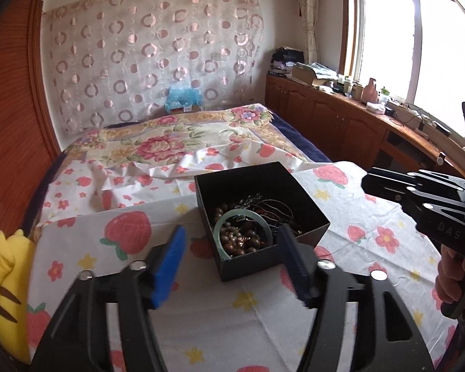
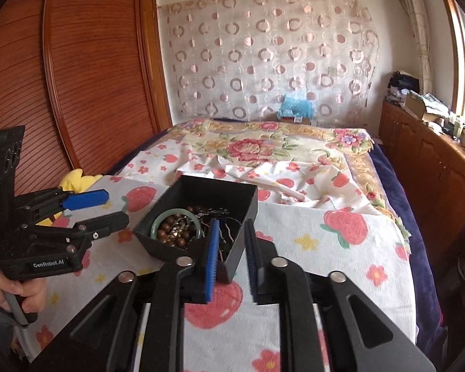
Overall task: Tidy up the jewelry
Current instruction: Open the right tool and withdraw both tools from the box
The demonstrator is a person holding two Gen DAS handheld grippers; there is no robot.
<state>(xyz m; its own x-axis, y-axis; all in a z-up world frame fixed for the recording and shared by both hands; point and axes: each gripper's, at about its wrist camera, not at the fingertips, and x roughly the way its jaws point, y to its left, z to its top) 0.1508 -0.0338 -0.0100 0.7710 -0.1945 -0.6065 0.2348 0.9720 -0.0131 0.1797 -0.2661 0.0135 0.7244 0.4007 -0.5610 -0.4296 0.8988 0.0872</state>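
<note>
A black open box (image 1: pixel 307 214) (image 2: pixel 201 190) stands on a strawberry-print cloth. It holds a green jade bangle (image 1: pixel 265 221) (image 2: pixel 167 215), brown bead strings (image 1: pixel 241 238) (image 2: pixel 170 235) and tangled dark chains (image 1: pixel 272 206) (image 2: pixel 220 217). My left gripper (image 1: pixel 231 241) is open and empty, its blue pads (image 1: pixel 167 269) either side of the box's near corner; it also shows in the right wrist view (image 2: pixel 111 207). My right gripper (image 2: pixel 231 232) is open, its two pads straddling the box's right wall; it shows in the left wrist view (image 1: pixel 387 183), nothing in it.
The strawberry cloth (image 2: pixel 341 248) covers a raised flat surface at the foot of a bed with a floral blanket (image 1: pixel 158 142). A yellow plush toy (image 1: pixel 7 282) lies at the left edge. Wooden wardrobe doors (image 2: pixel 86 77) stand left, a cluttered wooden cabinet (image 1: pixel 356 114) under the window right.
</note>
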